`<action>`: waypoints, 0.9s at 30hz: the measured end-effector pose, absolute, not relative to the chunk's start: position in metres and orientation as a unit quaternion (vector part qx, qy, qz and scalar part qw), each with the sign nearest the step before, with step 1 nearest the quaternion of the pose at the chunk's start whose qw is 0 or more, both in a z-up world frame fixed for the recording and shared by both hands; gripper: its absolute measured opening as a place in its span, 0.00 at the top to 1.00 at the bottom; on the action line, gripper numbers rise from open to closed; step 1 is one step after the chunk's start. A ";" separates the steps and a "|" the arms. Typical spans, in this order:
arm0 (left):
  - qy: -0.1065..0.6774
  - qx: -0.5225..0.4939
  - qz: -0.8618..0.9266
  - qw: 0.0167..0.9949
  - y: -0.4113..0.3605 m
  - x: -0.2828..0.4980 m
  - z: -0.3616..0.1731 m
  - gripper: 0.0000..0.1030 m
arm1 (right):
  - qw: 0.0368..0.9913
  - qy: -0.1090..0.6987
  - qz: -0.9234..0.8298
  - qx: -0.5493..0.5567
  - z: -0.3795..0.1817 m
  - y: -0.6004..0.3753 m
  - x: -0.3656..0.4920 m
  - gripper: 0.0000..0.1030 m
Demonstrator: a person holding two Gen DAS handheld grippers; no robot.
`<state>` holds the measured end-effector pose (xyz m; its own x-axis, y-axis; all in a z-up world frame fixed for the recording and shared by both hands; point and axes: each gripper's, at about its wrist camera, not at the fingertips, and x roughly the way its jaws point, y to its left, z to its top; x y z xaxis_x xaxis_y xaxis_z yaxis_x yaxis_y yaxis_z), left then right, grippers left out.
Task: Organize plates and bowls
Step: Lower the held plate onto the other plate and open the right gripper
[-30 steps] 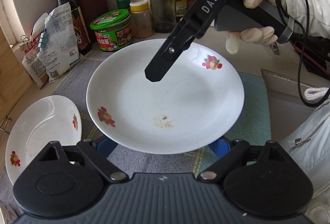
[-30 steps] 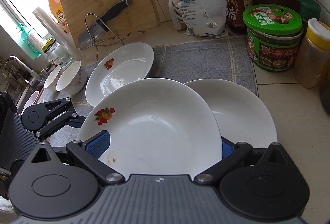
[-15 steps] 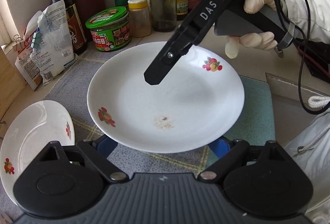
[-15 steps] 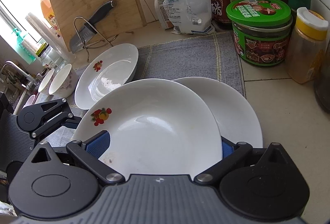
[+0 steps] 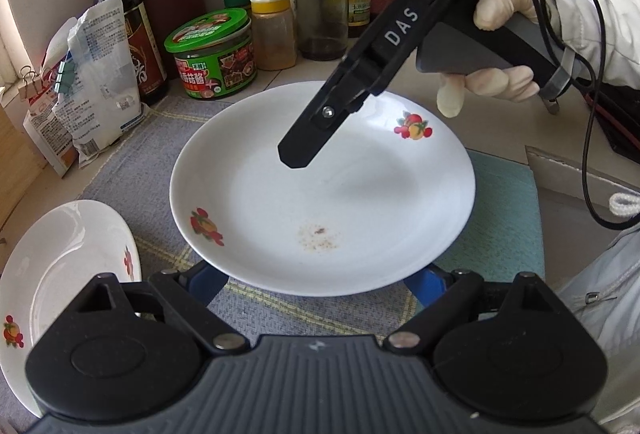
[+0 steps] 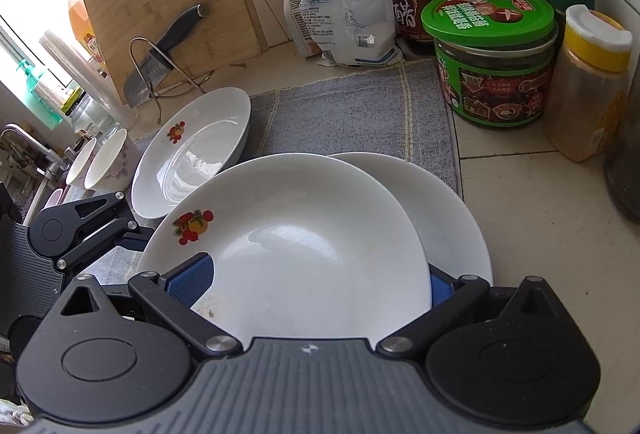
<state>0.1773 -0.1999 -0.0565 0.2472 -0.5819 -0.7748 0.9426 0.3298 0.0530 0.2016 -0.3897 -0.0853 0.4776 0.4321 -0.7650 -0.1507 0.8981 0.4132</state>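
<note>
Fingers (image 6: 190,280) of both grippers spread wide flank a crumb-specked plate (image 5: 320,190), right gripper (image 5: 294,156) slanting above it.

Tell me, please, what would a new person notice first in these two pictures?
First, the big white plate with fruit prints, filling the middle of both views, brown crumbs near its front edge. The right claw hangs over it, gripped by a gloved hand. Behind stands a green-lidded jar; a second plate lies left on the grey mat.
</note>
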 end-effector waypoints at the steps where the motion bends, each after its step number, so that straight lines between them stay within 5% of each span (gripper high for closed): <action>1: 0.337 0.269 -0.513 0.742 -0.200 0.178 -0.057 0.10 | 0.847 0.482 0.171 0.145 -0.086 -0.390 0.202 0.00; 27: 0.342 0.277 -0.521 0.731 -0.209 0.190 -0.063 0.09 | 0.844 0.495 0.149 0.144 -0.090 -0.397 0.201 0.00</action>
